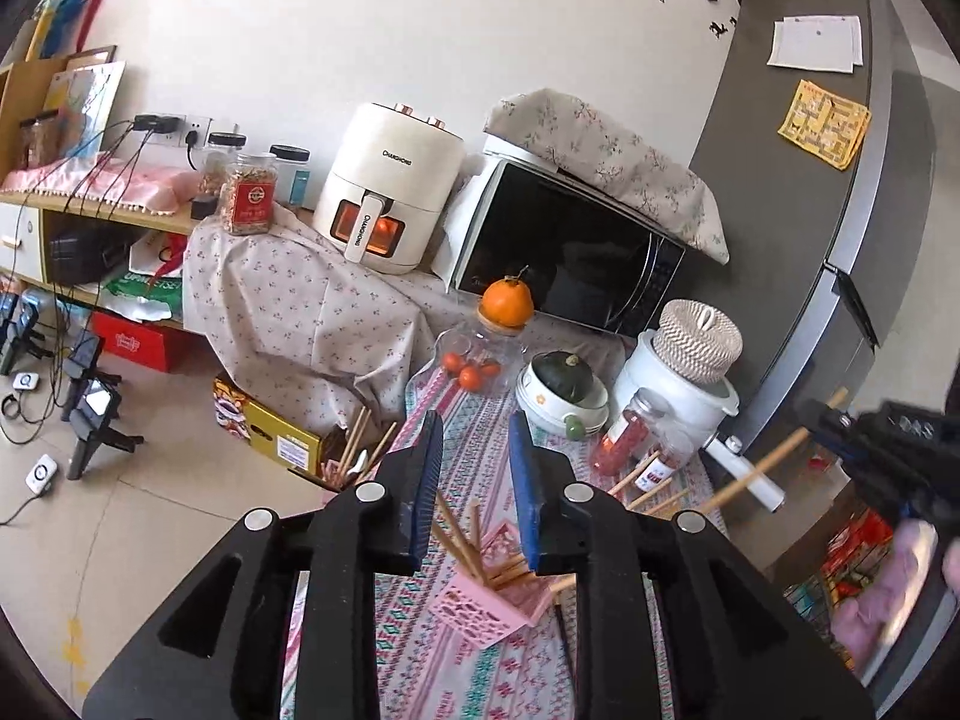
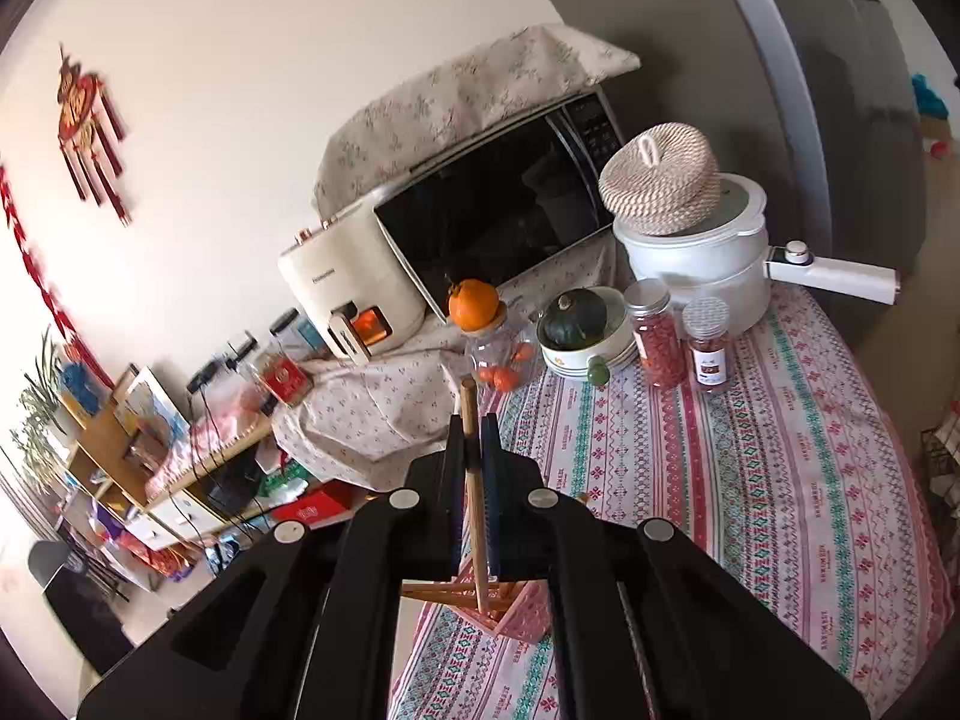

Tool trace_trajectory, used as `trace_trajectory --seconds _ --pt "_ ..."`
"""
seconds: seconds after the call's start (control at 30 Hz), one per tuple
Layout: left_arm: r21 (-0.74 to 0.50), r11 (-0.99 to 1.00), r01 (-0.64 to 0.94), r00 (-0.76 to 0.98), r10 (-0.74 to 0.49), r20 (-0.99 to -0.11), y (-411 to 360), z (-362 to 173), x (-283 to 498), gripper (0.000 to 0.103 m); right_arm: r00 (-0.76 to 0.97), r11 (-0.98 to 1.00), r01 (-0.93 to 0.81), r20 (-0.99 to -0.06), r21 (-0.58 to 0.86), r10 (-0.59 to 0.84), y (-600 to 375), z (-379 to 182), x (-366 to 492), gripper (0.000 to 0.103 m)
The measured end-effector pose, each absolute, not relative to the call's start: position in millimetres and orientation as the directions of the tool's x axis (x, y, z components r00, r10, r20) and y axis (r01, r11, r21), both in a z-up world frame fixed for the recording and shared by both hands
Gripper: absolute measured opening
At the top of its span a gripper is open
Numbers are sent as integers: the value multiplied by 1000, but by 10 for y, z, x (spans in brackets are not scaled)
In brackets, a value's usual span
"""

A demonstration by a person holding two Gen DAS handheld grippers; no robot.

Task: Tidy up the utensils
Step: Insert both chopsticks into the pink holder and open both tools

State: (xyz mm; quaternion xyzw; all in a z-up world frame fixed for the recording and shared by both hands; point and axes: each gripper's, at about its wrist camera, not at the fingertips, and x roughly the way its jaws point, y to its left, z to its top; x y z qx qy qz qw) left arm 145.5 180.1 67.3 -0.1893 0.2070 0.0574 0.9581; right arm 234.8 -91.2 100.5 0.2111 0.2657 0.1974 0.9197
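In the left wrist view, the left gripper (image 1: 474, 480) is held above the patterned tablecloth (image 1: 480, 660) with its jaws spread apart and nothing between them. Below and ahead of the fingertips a pink slotted basket (image 1: 489, 606) is seen, tilted, with several wooden chopsticks (image 1: 465, 540) standing in it and leaning out at loose angles; it is judged to be the collecting place for the utensils. More chopsticks (image 1: 645, 483) are seen lying loose on the cloth near a jar of red contents (image 1: 627, 438). At the right edge the right gripper (image 1: 840, 420) is seen, blurred, with a single chopstick (image 1: 774, 459) carried in it. The empty gripper is probably kept near the basket to steady it.

In the right wrist view, the right gripper (image 2: 474, 426) is closed upon one chopstick (image 2: 474, 480), which is pinched between the blue pads and runs lengthwise through the jaws. Its lower end is seen over the pink basket (image 2: 522, 618), among the chopsticks already gathered there, so the grip appears chosen to let the stick be lowered end-first into the holder.
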Motion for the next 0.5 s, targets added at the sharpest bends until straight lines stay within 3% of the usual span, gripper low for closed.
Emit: trace_trajectory --seconds 0.3,0.5 --pt "-365 913 -180 893 -3 -449 1856 569 1510 21 745 849 -262 -463 460 481 -474 711 2599 11" --pt "-363 918 -157 894 -24 -448 1754 597 1475 23 754 888 -282 -488 364 440 -417 652 2382 11"
